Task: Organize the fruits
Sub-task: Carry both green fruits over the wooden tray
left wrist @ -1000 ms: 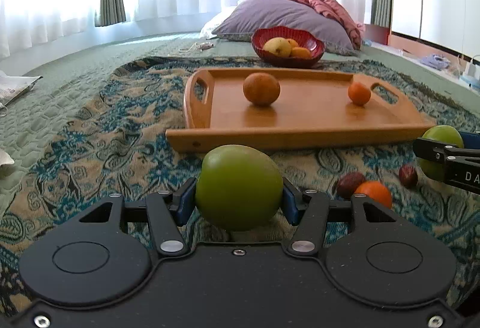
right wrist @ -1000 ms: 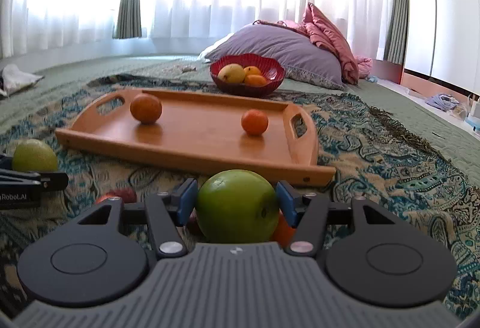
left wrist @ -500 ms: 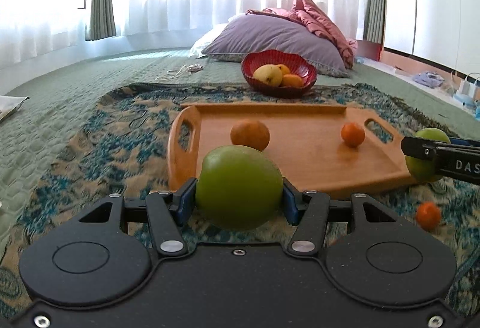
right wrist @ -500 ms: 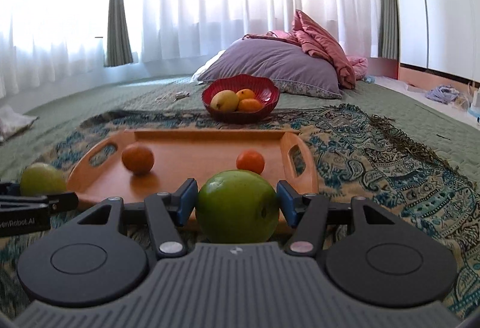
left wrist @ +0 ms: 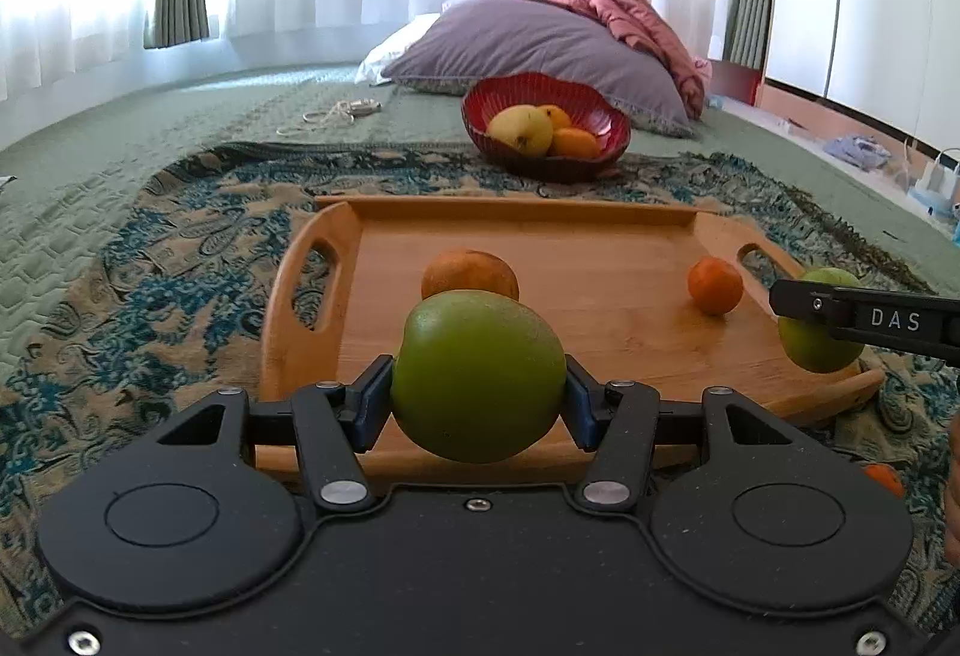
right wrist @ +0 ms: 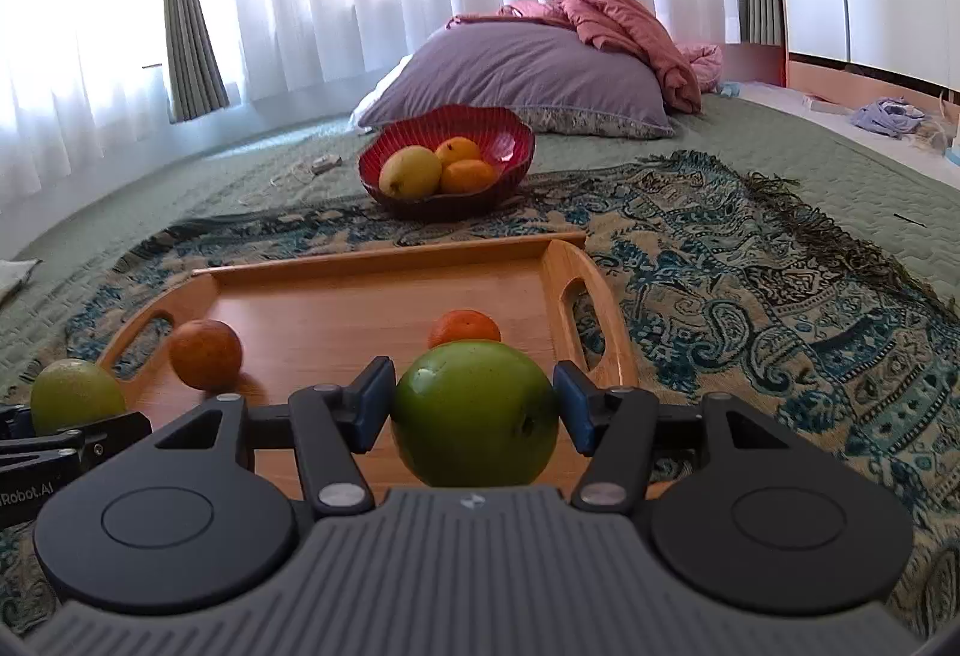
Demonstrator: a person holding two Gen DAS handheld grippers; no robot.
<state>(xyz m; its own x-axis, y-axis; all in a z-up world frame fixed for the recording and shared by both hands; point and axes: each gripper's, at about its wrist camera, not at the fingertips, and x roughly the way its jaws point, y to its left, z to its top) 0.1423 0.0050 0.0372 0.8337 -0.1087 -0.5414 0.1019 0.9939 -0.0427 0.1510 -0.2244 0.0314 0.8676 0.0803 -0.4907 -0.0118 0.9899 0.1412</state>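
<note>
While both tongs grip green fruit, oranges dot the tray.

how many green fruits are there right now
2. One green fruit is clamped in the left gripper, the other green fruit in the right gripper, both over the tray's near edge. Others may be hidden.

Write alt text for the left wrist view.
The left claw is shut on a green fruit above the near edge of a wooden tray holding two orange fruits. At the right edge, the right claw grips another green fruit; a red fruit bowl sits behind on the rug.
</note>
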